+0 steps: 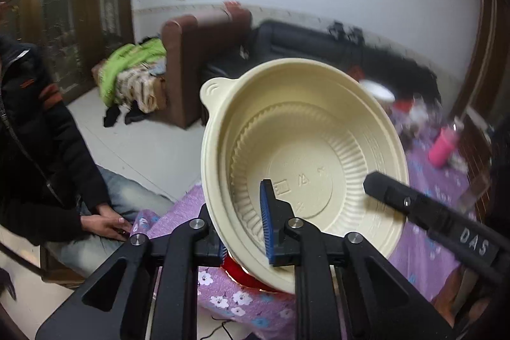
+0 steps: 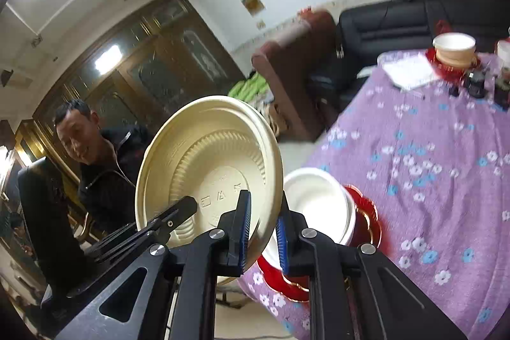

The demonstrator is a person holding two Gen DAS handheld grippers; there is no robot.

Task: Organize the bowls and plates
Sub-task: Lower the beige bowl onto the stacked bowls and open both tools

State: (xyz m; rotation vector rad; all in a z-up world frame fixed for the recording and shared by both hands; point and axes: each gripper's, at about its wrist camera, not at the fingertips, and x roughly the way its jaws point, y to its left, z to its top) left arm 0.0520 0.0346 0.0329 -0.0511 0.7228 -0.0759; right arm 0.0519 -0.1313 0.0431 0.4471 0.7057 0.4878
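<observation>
Cream plastic bowl [image 1: 306,161]: held tilted on edge above table corner, ribbed inside facing both cameras. Your left gripper [image 1: 247,225] pinches its rim, one pad inside; your right gripper [image 2: 263,231] pinches opposite rim likewise. Right view only: white bowl [image 2: 318,206] on red plate [image 2: 369,222], purple floral tablecloth [image 2: 430,148], seated man's face [image 2: 76,136].

cream ribbed bowl [image 1: 306,155], purple floral tablecloth [image 2: 430,155], red plate [image 2: 366,231]
</observation>
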